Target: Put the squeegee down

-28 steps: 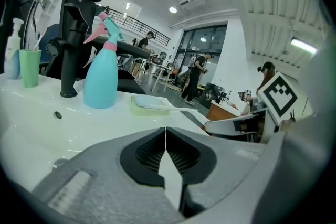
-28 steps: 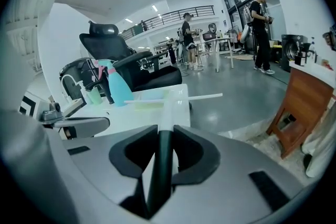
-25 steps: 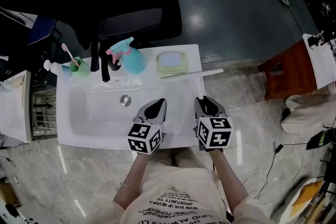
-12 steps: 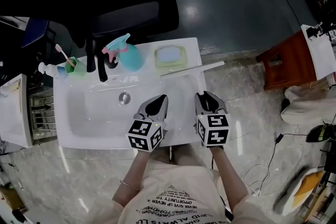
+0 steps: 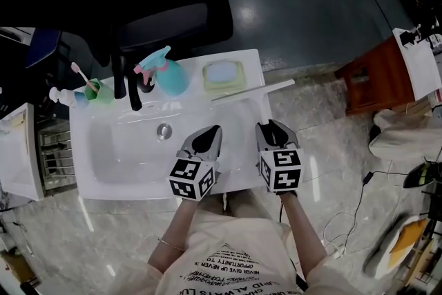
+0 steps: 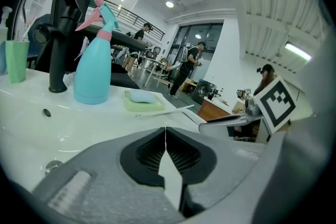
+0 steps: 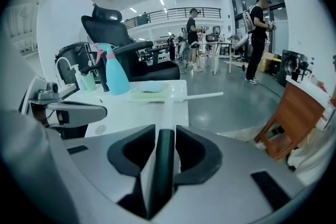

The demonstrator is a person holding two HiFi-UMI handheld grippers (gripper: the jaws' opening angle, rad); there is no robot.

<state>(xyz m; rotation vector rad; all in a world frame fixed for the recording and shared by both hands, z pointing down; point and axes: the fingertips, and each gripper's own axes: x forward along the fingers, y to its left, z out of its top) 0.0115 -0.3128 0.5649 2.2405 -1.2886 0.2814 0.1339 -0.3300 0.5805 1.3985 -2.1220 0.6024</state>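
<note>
Opening its jaws, the right gripper (image 7: pixel 164 136) loosens around the black handle of the white-bladed squeegee (image 5: pixel 252 91). The blade already rests on the right rear rim of the white ceramic sink (image 5: pixel 124 186). Set-down seems nearly complete, with only withdrawal left. At the sink's front edge, the left gripper (image 6: pixel 166 132) is clenched and empty.

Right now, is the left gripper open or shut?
Shut. The left gripper shows its jaw tips meeting along a thin line in its own view, with nothing between them.
</note>
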